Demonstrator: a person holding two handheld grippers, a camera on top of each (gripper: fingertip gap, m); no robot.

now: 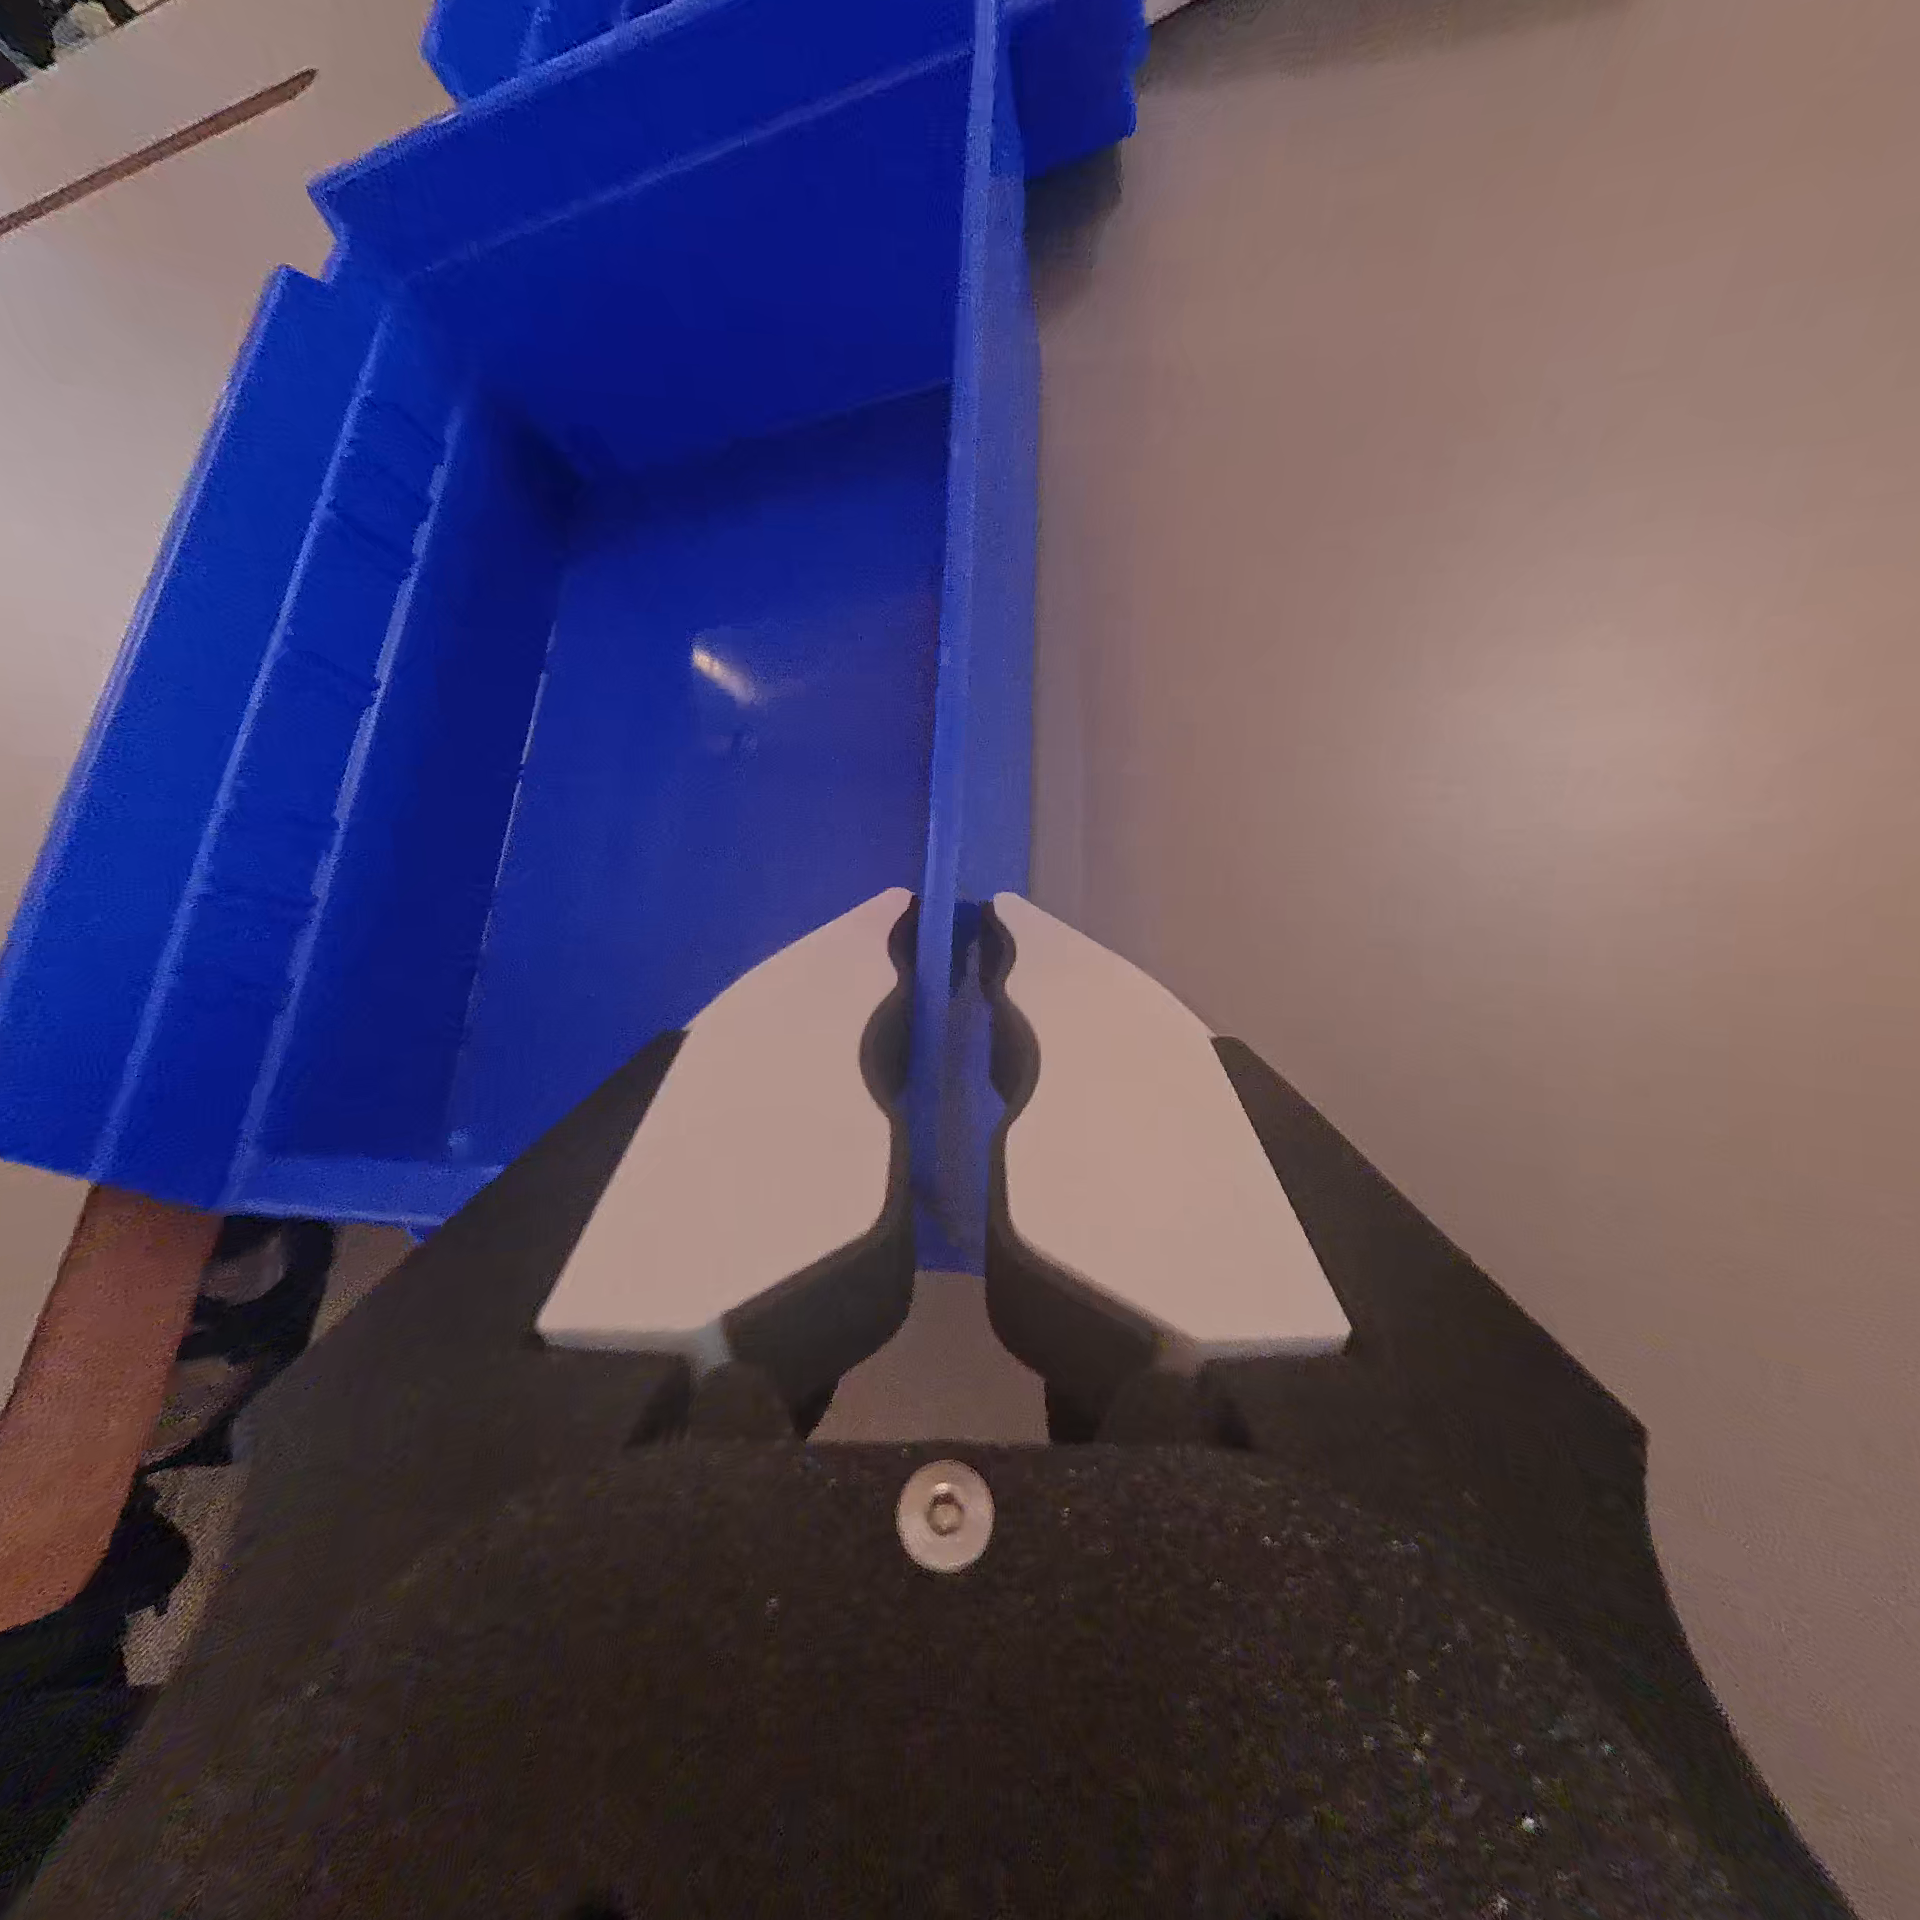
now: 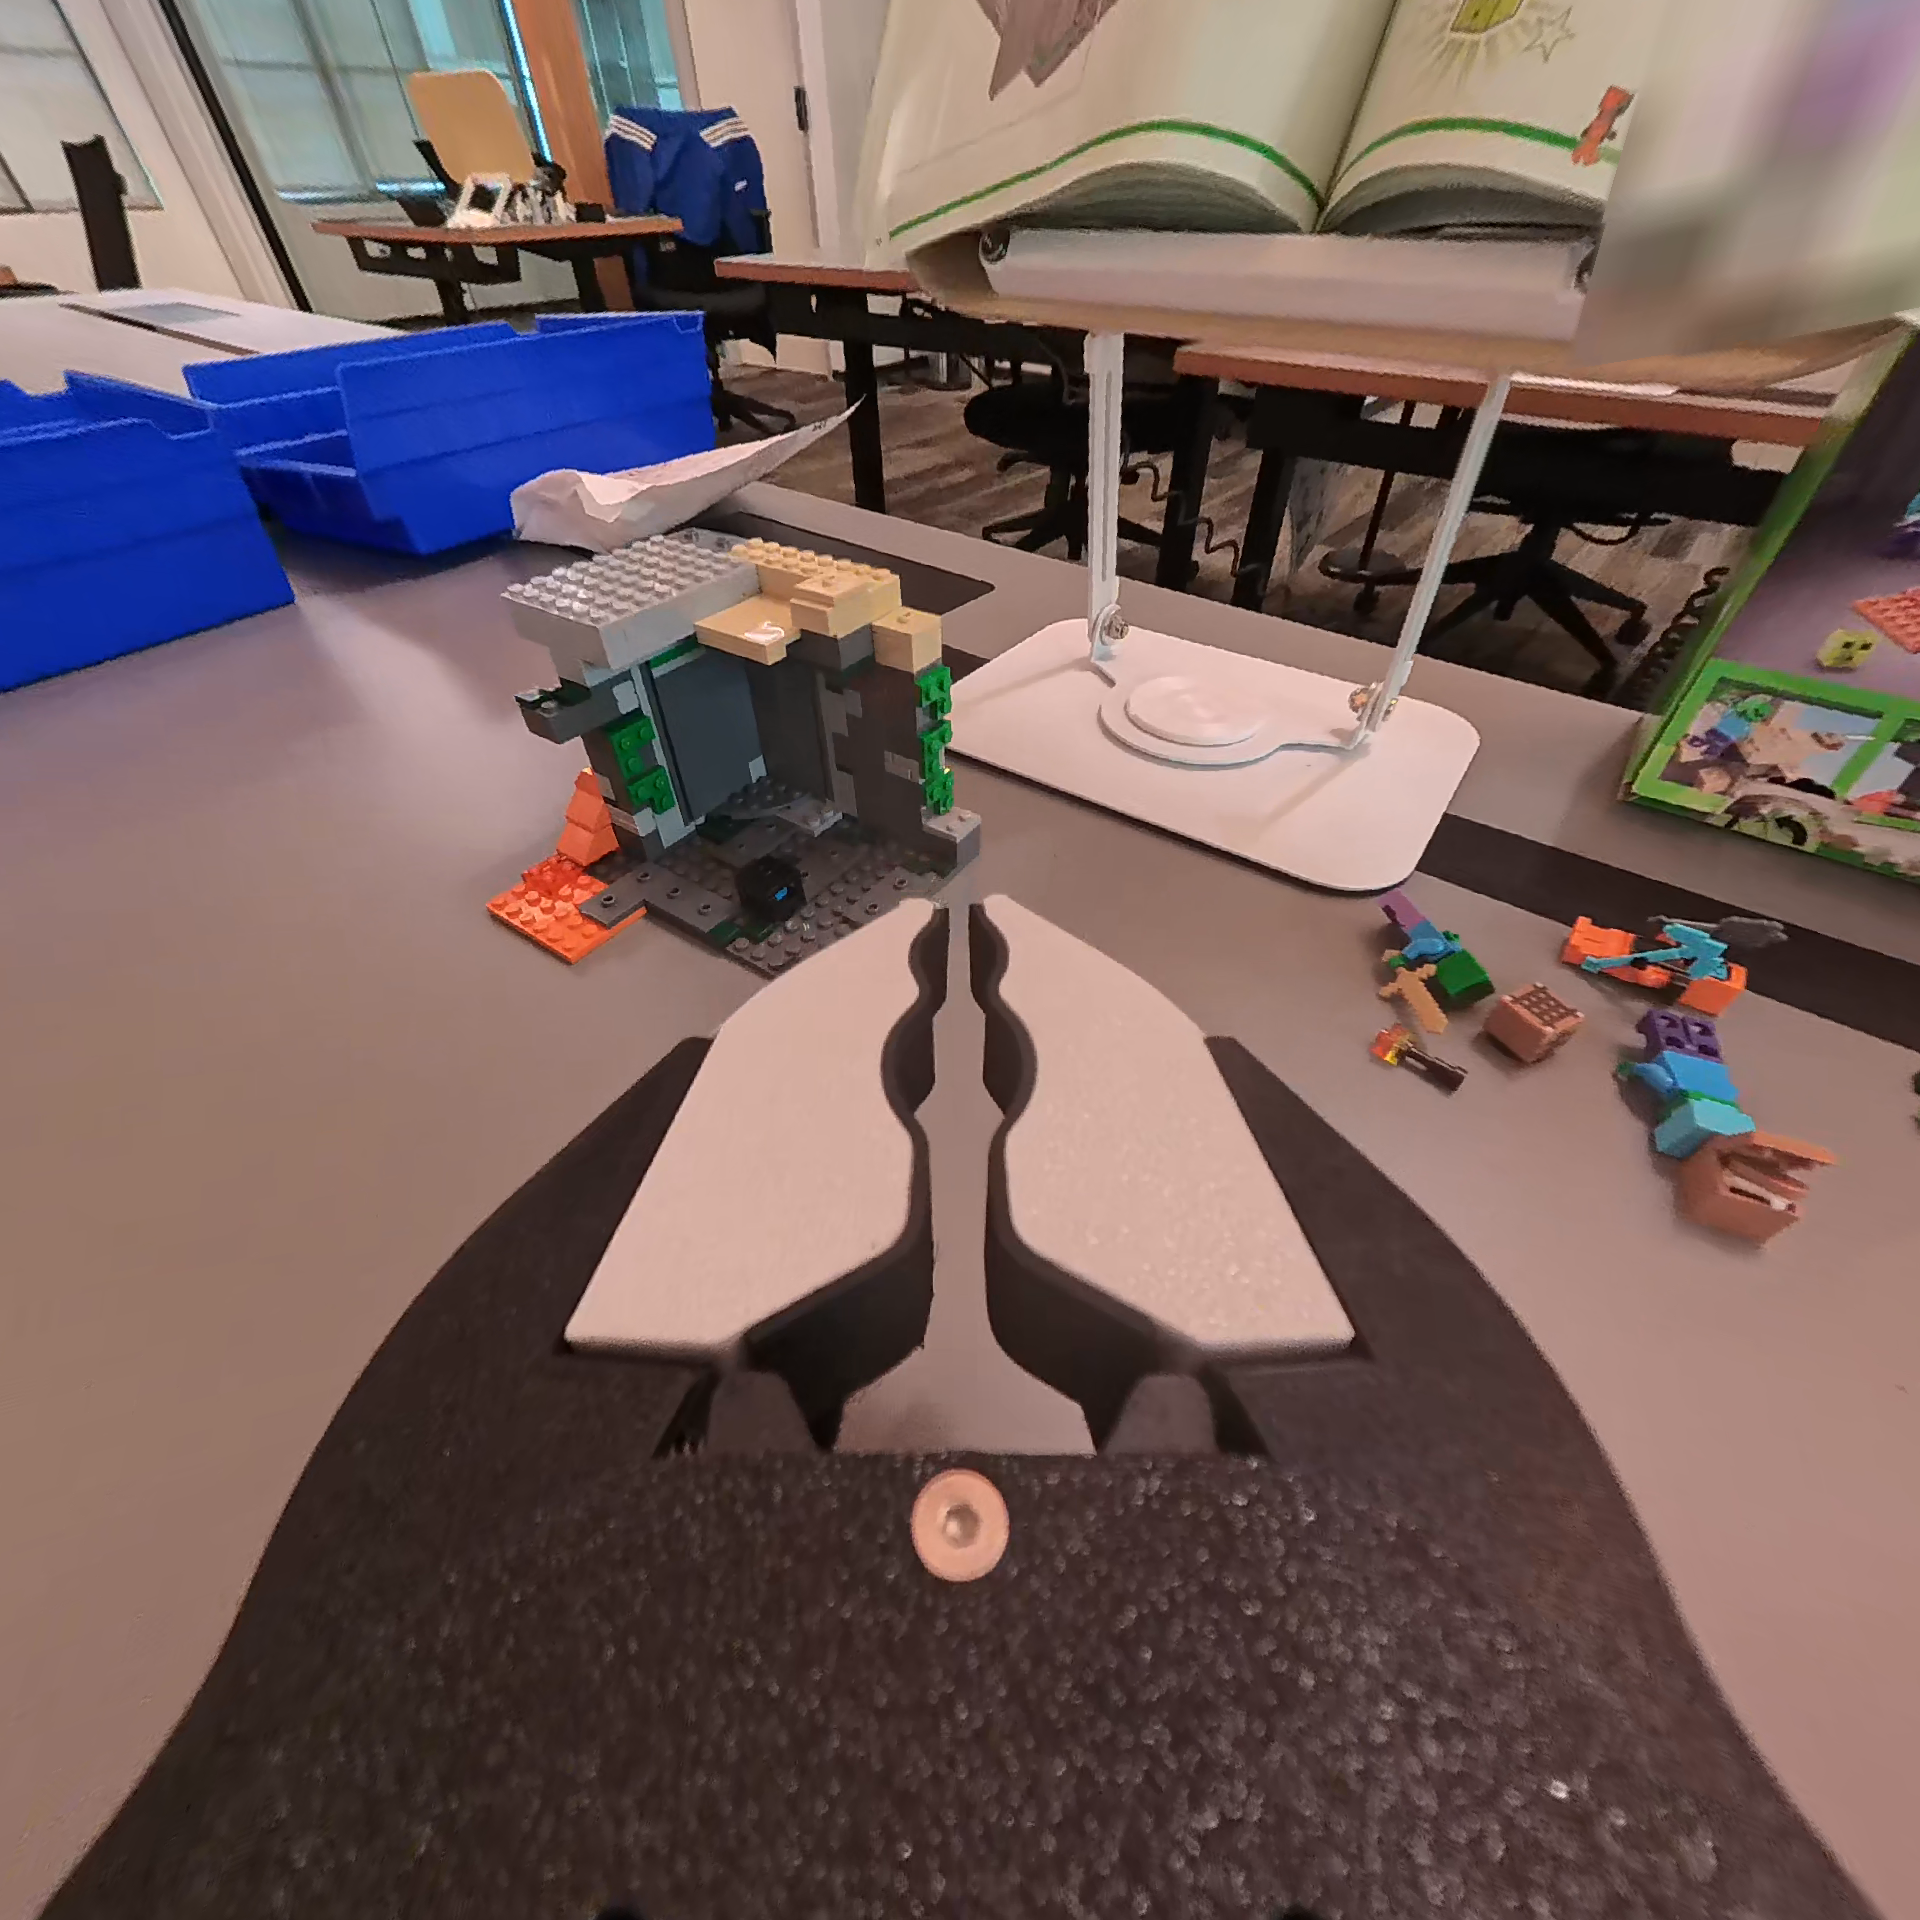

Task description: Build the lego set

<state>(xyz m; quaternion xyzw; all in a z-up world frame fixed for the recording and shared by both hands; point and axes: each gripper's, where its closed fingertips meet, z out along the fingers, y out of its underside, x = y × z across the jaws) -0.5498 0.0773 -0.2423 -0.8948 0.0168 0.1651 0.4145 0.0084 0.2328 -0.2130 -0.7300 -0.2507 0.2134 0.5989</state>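
Observation:
In the left wrist view, my left gripper point(image 1: 951, 904) is shut on the thin right side wall point(image 1: 982, 520) of an empty blue plastic bin point(image 1: 665, 727). Both pads press on the wall near its close end. The bin extends ahead and to the left over the grey table point(image 1: 1455, 727). In the right wrist view, my right gripper point(image 2: 956, 909) is shut with nothing between its pads. It hovers over the table just in front of the right corner of a small brick-built building point(image 2: 743, 727) with grey walls, a tan roof, green bits and an orange base piece.
More blue bins point(image 2: 468, 436) stand at the back left, with crumpled paper point(image 2: 665, 483) beside them. A white stand point(image 2: 1226, 748) holds an open book point(image 2: 1299, 135). Loose brick figures and pieces point(image 2: 1704, 1101) lie to the right, near a green box point(image 2: 1787, 748). The gap from one gripper's tips to the other's is roughly 60 cm. To the small brick-built building point(image 2: 743, 727): right tips about 20 cm, left tips about 45 cm.

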